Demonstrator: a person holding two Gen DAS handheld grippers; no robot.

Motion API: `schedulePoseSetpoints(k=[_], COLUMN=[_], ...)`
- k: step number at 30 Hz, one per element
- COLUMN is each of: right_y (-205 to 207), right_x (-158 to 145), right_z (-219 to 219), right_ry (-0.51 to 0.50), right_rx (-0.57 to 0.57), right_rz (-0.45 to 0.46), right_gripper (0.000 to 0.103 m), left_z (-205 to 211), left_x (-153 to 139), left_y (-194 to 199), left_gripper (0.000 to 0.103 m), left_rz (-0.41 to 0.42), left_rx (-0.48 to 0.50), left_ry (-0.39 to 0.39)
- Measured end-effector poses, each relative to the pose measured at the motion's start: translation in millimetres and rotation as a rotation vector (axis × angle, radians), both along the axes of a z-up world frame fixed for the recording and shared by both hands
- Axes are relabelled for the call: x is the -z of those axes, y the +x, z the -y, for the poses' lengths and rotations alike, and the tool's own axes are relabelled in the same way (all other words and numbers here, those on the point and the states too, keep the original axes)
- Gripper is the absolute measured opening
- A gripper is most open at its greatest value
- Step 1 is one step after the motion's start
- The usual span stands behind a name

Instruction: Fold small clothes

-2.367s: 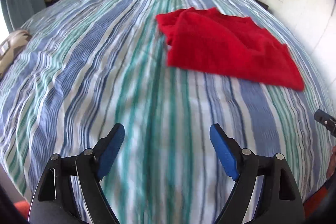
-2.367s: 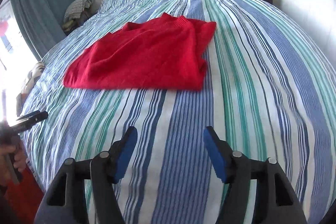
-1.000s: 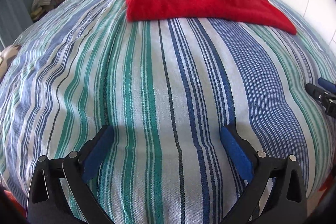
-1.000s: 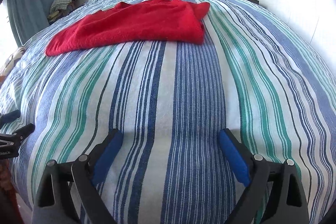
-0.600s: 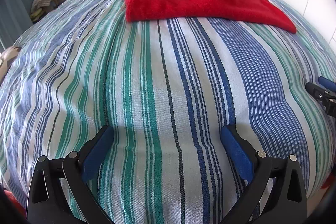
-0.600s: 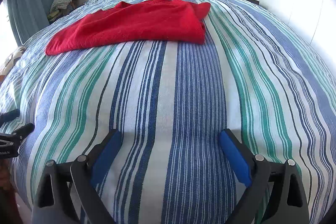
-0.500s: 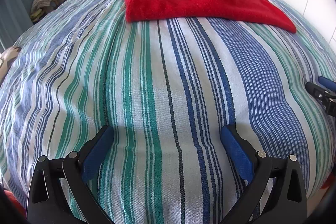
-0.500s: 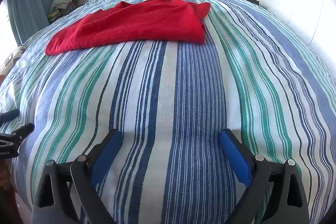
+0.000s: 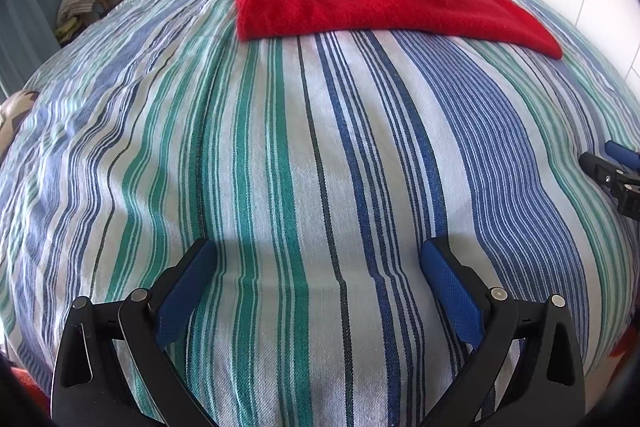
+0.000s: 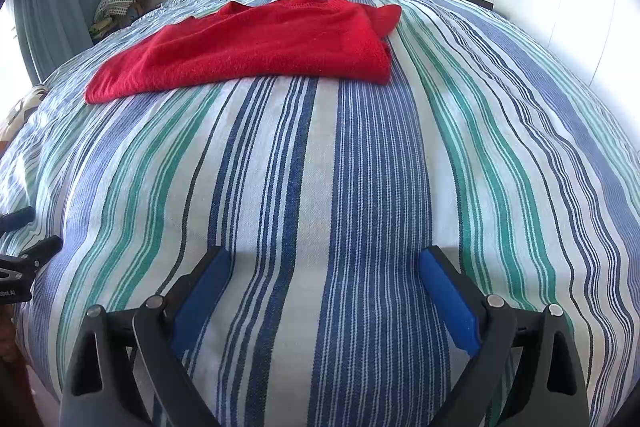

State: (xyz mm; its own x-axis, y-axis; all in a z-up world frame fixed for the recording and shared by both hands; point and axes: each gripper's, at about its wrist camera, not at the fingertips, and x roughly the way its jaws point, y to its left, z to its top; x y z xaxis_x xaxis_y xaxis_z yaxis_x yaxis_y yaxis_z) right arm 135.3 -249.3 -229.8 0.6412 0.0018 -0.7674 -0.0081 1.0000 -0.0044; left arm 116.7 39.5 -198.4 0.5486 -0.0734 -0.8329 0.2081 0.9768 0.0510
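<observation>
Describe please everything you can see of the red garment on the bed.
The red garment is a bright red, fuzzy, knit-looking piece, folded at least once into a flat, wide shape with a thick doubled edge on one side and a thinner pointed corner on the other. A ribbed edge shows at its far side. It lies flat on the striped bedcover, toward the headboard. Neither gripper touches it; only the cover is under it.

Both the left gripper [image 9: 316, 259] and right gripper [image 10: 324, 267] have black plastic frames, textured blue pads [image 9: 450, 287] lining the fingers' inner faces, silver rivets behind the pads.
</observation>
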Motion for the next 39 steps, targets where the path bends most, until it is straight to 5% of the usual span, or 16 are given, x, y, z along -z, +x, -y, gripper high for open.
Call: schedulePoseSetpoints(k=[39], right_y=[-0.2], right_x=[0.9], right_z=[-0.8], right_ry=[-0.006], right_rx=[0.000], right_rz=[0.004], right_gripper=[0.096], left_z=[2.7], left_x=[1.5], left_y=[-0.8], left_gripper=[0.102], left_rz=[0.013], left_rx=[-0.004], left_ry=[0.012])
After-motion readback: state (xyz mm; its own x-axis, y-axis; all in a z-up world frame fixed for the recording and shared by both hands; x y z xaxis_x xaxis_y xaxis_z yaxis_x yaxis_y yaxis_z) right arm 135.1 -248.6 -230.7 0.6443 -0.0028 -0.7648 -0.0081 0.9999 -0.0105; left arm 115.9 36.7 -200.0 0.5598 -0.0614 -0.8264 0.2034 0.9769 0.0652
